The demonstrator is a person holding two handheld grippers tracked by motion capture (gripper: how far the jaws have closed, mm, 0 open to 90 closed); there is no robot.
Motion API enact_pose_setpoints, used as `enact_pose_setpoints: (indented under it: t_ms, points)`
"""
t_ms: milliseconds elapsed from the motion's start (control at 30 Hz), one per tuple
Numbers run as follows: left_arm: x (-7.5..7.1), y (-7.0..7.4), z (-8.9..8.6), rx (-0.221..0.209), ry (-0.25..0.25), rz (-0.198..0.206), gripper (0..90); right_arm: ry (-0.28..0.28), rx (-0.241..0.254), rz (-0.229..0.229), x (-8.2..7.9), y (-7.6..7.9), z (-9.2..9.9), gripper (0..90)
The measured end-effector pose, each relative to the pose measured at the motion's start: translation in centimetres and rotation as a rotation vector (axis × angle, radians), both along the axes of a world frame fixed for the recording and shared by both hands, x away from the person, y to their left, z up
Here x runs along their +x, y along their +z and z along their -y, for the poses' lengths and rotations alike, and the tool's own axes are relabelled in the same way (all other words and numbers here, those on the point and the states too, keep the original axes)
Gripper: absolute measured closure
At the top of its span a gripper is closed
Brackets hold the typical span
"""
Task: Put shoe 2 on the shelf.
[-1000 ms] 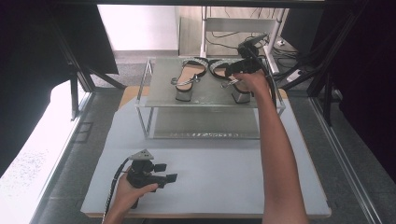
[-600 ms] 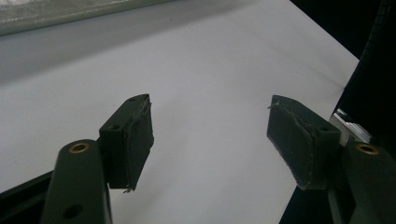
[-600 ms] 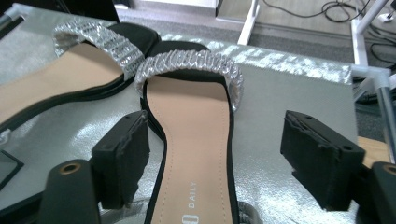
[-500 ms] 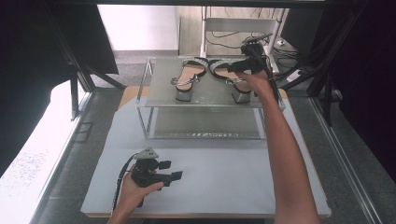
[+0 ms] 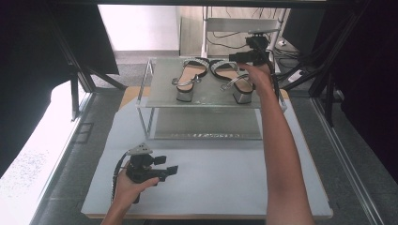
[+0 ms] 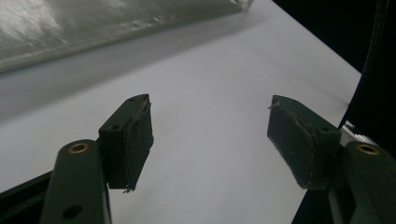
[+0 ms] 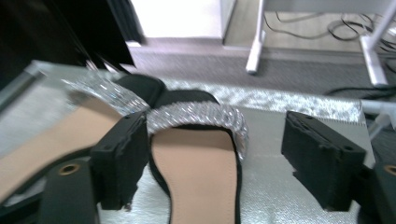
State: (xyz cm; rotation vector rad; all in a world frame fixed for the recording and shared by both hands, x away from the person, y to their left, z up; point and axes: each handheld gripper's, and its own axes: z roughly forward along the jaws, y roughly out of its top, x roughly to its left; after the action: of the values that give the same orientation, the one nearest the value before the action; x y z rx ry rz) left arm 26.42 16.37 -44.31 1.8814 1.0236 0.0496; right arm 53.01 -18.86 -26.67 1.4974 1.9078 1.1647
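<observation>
Two black heeled sandals with glittery straps stand side by side on the top shelf of a metal rack: the left sandal and the right sandal. My right gripper hovers open at the far end of the right sandal. In the right gripper view its jaws straddle that sandal's toe strap without touching it, and the left sandal lies beside it. My left gripper rests low over the white mat near the front, open and holding nothing.
The rack has a lower shelf with nothing on it. Dark frame posts stand at the left and cables and dark equipment at the right. Beyond the rack are table legs and floor cables.
My right gripper has drawn back from over the right sandal's heel toward the shelf's far right edge. The left gripper has barely shifted on the mat.
</observation>
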Motion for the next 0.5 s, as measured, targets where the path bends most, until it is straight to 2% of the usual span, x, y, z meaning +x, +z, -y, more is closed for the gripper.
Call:
enact_pose_setpoints:
  t_ms: [33,67,100,133,167,200,233,267,300,333,367,400,433,500]
  points:
    - [0.1,0.3,-0.1,-0.005,0.008,0.005,31.8,0.018,0.007,0.017,-0.7,0.5,0.2,30.7]
    - [0.5,1.3,-0.2,-0.010,0.025,0.025,33.3,0.055,0.007,0.039,-1.8,1.0,0.5,37.0]
    - [0.5,1.3,-0.2,-0.010,0.025,0.025,34.3,0.055,0.007,0.039,-1.8,1.0,0.5,37.0]
    - [0.9,2.5,-0.2,-0.006,0.047,0.056,36.0,0.080,0.004,0.047,-3.2,1.5,1.2,41.8]
    - [1.2,3.1,-0.2,-0.007,0.058,0.068,38.0,0.089,0.007,0.049,-3.9,1.7,1.6,44.1]
    - [1.2,3.1,-0.2,-0.007,0.058,0.068,40.8,0.094,0.003,0.050,-4.7,1.8,2.2,46.0]
    - [1.4,3.7,-0.3,-0.012,0.074,0.073,40.8,0.094,0.003,0.050,-4.7,1.8,2.2,46.0]
    - [1.8,4.3,-0.4,-0.014,0.091,0.082,44.6,0.091,0.001,0.045,-5.3,1.8,2.8,48.0]
    - [2.7,5.5,-0.8,-0.011,0.127,0.103,52.7,0.109,0.011,0.026,-6.6,1.7,4.1,53.5]
    - [2.7,5.5,-0.8,-0.011,0.127,0.103,56.9,0.118,0.010,0.020,-7.2,1.6,4.8,56.1]
    - [3.3,6.2,-1.0,-0.011,0.153,0.112,62.2,0.126,0.003,0.009,-7.9,1.3,5.5,59.8]
    - [4.3,7.1,-1.3,-0.013,0.187,0.125,64.9,0.131,-0.003,0.004,-8.2,1.1,5.9,62.5]
    - [4.3,7.1,-1.3,-0.013,0.187,0.125,68.6,0.137,-0.010,0.000,-8.7,0.7,6.4,65.5]
    - [5.7,8.0,-1.3,-0.010,0.213,0.135,72.1,0.142,-0.017,-0.006,-9.1,0.3,6.8,68.3]
